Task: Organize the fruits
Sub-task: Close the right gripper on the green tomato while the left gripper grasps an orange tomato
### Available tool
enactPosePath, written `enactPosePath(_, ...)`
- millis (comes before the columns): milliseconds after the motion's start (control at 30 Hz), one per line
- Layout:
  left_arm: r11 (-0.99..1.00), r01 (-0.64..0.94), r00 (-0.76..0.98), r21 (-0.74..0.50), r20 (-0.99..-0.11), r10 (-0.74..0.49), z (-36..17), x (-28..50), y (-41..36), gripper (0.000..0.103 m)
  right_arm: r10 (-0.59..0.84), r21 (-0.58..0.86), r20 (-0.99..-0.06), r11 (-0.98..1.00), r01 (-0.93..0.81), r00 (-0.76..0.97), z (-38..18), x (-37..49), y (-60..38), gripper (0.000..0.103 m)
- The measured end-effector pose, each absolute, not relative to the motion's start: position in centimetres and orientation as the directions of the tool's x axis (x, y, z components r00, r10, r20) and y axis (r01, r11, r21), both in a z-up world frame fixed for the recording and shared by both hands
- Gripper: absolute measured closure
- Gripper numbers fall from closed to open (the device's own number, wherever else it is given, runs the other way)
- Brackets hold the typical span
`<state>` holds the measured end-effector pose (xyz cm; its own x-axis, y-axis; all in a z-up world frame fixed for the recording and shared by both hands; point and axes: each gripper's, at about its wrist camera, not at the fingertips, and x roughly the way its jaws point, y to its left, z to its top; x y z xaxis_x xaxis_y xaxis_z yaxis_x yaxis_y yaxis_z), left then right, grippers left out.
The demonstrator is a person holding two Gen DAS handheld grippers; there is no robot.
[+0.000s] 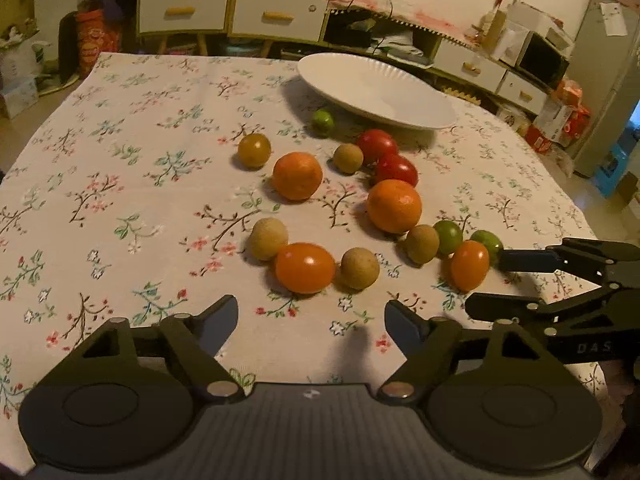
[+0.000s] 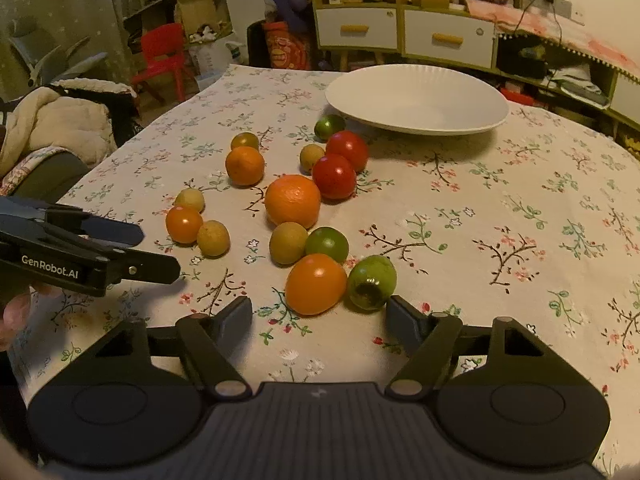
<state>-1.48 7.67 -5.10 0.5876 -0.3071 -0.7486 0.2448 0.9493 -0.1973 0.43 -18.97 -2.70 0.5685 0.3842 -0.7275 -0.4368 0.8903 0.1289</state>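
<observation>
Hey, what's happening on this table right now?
A person holds a gripper in each hand over a floral tablecloth scattered with small fruits. The white plate at the far side holds nothing yet. The left gripper is open near an orange tomato. The right gripper is open near another orange tomato and a green fruit. Neither holds anything.

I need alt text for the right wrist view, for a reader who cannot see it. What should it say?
The open right gripper points down at small fruits scattered on a floral tablecloth, nearest an orange tomato and a green fruit. Behind them stands an empty white plate. The left gripper enters from the left edge.
</observation>
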Motion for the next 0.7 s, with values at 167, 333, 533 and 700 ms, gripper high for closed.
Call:
enactPosePath(167,0.953,0.223,0.593,-0.205,-0.747,-0.300,-5.2,-1.2,8.2,0.034,0.362,0.110,-0.723,0.902,-0.418,0.588,-2.6,0.8,-19.9,0.045)
enactPosePath(333,0.954,0.220,0.601,-0.204,-0.742,-0.297,-5.2,-0.9,8.2,0.043,0.357,0.112,-0.713,0.908,-0.405,0.604,-2.5,1.0,-20.9,0.056)
enactPosePath(533,0.953,0.238,0.612,-0.188,-0.733,-0.297,-5.5,-0.4,7.8,0.051,0.346,0.093,-0.717,0.908,-0.408,0.606,-2.9,1.3,-20.8,0.061)
enactPosePath(700,0.952,0.246,0.612,-0.183,-0.732,-0.299,-5.6,0.1,7.5,0.055,0.327,0.076,-0.718,0.914,-0.398,0.614,-2.9,1.6,-20.8,0.062)
